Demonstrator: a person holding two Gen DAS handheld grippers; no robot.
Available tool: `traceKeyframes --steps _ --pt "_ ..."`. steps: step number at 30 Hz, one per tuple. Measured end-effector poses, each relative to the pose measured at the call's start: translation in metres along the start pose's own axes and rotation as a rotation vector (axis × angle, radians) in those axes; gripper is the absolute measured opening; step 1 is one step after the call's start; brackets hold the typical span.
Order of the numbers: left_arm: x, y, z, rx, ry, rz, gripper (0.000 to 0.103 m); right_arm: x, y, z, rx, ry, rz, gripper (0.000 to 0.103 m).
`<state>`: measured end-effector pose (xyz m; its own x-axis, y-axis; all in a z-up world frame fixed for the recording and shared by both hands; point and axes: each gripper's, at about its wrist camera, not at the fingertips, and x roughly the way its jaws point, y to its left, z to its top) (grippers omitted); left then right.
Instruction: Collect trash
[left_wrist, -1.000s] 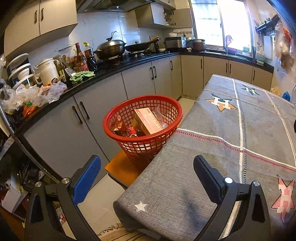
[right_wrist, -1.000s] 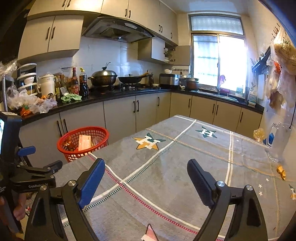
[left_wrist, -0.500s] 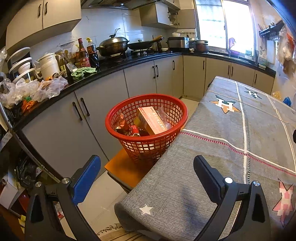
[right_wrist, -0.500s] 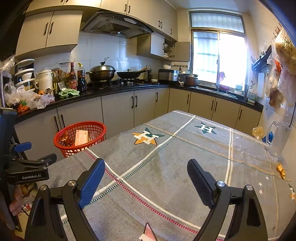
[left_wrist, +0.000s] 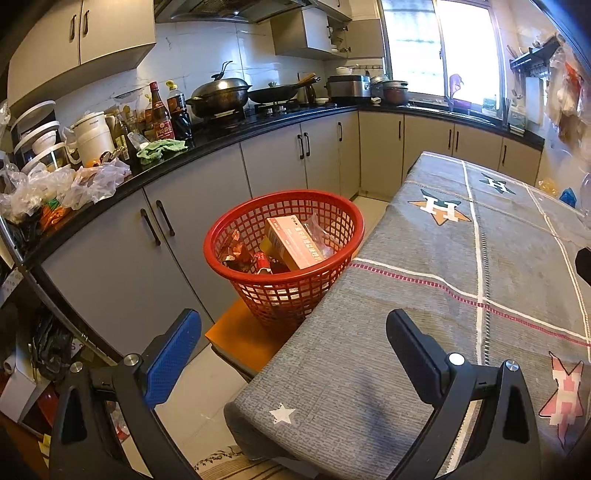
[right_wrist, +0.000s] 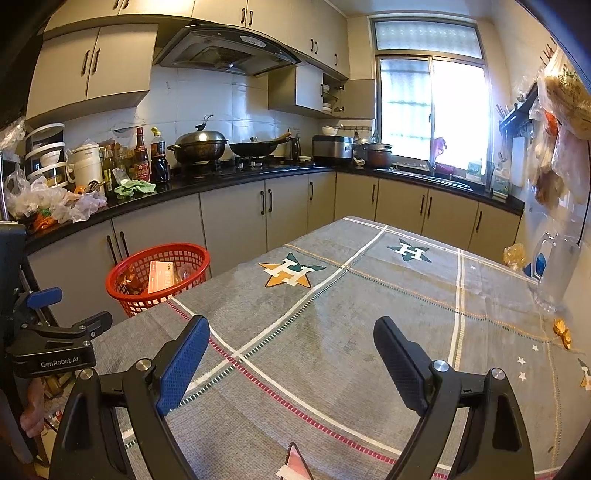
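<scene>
**Both grippers empty, trash in the red basket**

I hold my left gripper (left_wrist: 293, 345) over the near corner of the bench (left_wrist: 461, 266), its fingers spread wide with nothing between them. My right gripper (right_wrist: 291, 349) hangs above the grey cloth, also wide open and empty. The red basket (left_wrist: 282, 236) stands on an orange stool (left_wrist: 243, 338), touching the left edge of the bench. Inside the basket lie a pink carton (left_wrist: 293, 242) and crumpled wrappers (left_wrist: 240, 254). Far from the basket, near the glass jug (right_wrist: 557, 266), small golden wrappers (right_wrist: 562, 332) rest on the cloth.
</scene>
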<state>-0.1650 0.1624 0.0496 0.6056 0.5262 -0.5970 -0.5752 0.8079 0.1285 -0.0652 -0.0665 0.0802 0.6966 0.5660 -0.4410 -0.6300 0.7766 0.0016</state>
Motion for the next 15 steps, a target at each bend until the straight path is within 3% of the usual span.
traceKeyframes --steps 5,9,12,15 --pt "-0.002 -0.01 0.005 0.027 -0.012 -0.021 0.1 -0.003 -0.014 0.001 0.064 0.029 0.004 0.093" --pt "-0.004 -0.036 0.017 0.069 -0.028 -0.072 0.1 -0.017 -0.043 -0.008 0.125 0.067 -0.105 0.093" --pt "-0.004 -0.067 0.025 0.1 -0.003 -0.21 0.1 -0.036 -0.077 -0.022 0.204 0.105 -0.234 0.093" --pt "0.001 -0.121 0.026 0.177 0.059 -0.372 0.1 -0.048 -0.109 -0.038 0.264 0.19 -0.435 0.097"
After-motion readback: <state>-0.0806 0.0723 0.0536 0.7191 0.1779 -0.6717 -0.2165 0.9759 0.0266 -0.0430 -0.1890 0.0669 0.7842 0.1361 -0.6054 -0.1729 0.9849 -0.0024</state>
